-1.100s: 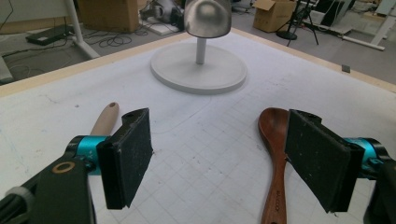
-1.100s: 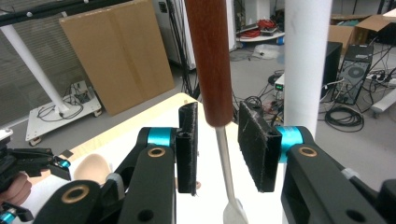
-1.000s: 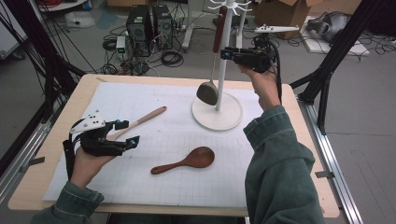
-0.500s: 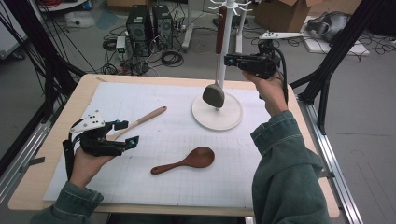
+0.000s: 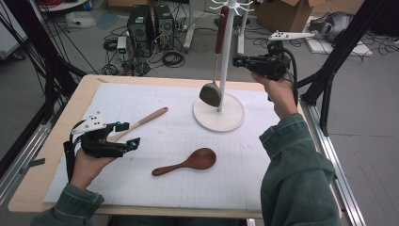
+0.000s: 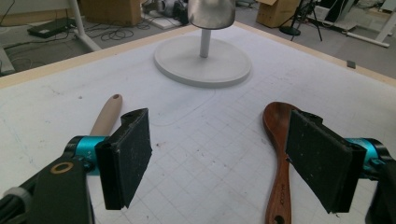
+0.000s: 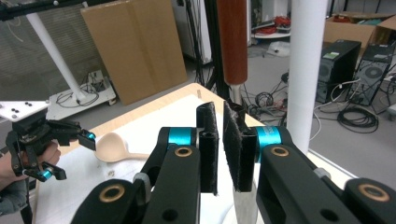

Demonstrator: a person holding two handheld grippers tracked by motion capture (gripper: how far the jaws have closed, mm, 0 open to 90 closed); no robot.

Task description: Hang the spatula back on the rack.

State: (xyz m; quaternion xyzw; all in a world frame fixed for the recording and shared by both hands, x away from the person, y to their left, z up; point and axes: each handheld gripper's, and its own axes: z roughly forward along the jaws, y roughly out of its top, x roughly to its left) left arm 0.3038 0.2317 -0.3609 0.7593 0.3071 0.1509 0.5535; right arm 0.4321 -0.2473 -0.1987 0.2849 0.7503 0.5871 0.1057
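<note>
Your right gripper (image 5: 241,61), jaws nearly closed with nothing between them, hovers beside the metal ladle (image 5: 212,92) hanging on the white stand (image 5: 219,117), while your left gripper (image 5: 126,135) rests wide open near 2 wooden spoons.

metal ladle (image 5: 212,89) with red-brown handle hangs upright on the white stand (image 5: 225,56).

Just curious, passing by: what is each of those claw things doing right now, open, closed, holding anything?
Left gripper: open, holding nothing.
Right gripper: nearly shut beside the hanging ladle, holding nothing.
</note>
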